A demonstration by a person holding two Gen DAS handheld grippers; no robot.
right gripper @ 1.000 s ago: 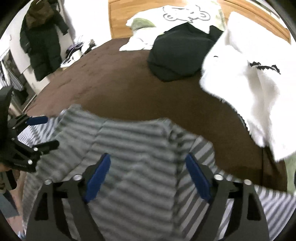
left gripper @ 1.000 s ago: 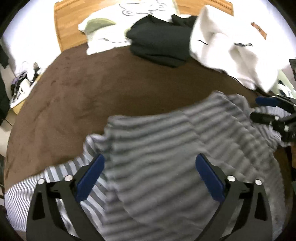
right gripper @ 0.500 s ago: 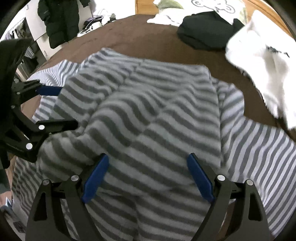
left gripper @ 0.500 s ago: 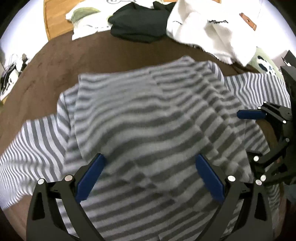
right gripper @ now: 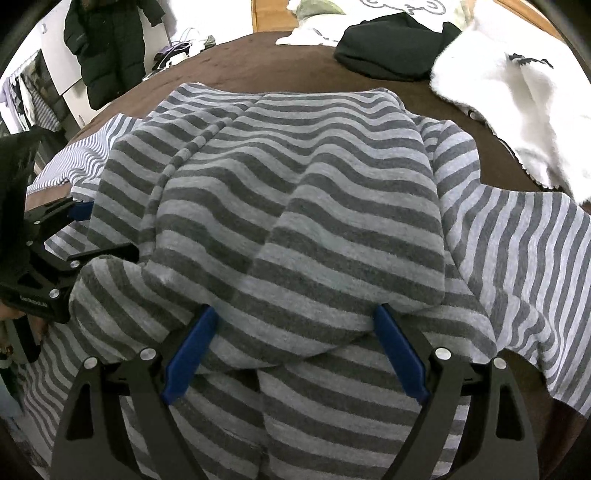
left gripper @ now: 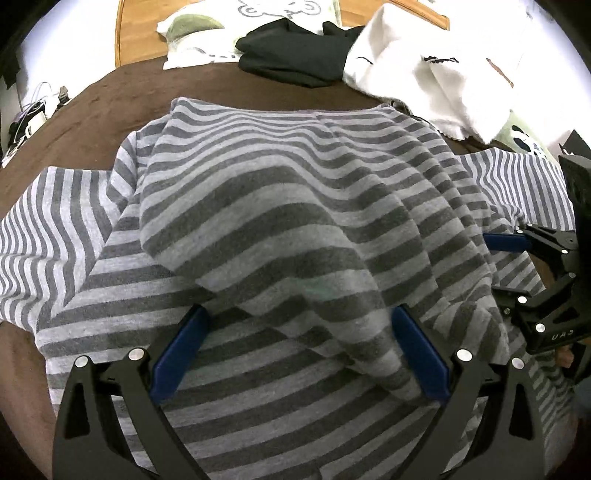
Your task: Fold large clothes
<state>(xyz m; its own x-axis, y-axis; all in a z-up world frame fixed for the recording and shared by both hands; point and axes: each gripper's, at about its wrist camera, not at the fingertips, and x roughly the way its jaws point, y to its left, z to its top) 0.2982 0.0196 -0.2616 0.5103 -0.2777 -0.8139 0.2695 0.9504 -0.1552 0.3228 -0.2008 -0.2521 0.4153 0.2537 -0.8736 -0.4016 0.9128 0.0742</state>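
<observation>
Both tongs hang wide apart right over the cloth, pointing steeply down. Left tongs (left gripper: pixel 299 339) have blue pads spread, a hump of the striped garment (left gripper: pixel 280 206) bulging up between them, but the pads do not pinch it. Right tongs (right gripper: pixel 293 341) look the same, jaws gaping, a folded roll of grey stripe sitting between the blue pads with no squeeze on it. Each wrist view catches the other tool: the right tongs at three o'clock in the left view, the left tongs at nine o'clock in the right view.

That striped garment lies spread across the brown bed cover (left gripper: pixel 110 107), its body doubled over on itself in the middle, one sleeve running out to nine o'clock and the other to three o'clock in the left view.

Farther out, at twelve o'clock, a black garment (left gripper: pixel 295 55) sits bunched on the cover. Just beside it, toward one o'clock, a white fleecy garment (left gripper: pixel 443 81) sprawls. Behind them a printed pillow (left gripper: pixel 195 40) leans by the wooden headboard (left gripper: pixel 136 29). In the right view, a dark coat (right gripper: pixel 107 48) hangs at eleven o'clock.
</observation>
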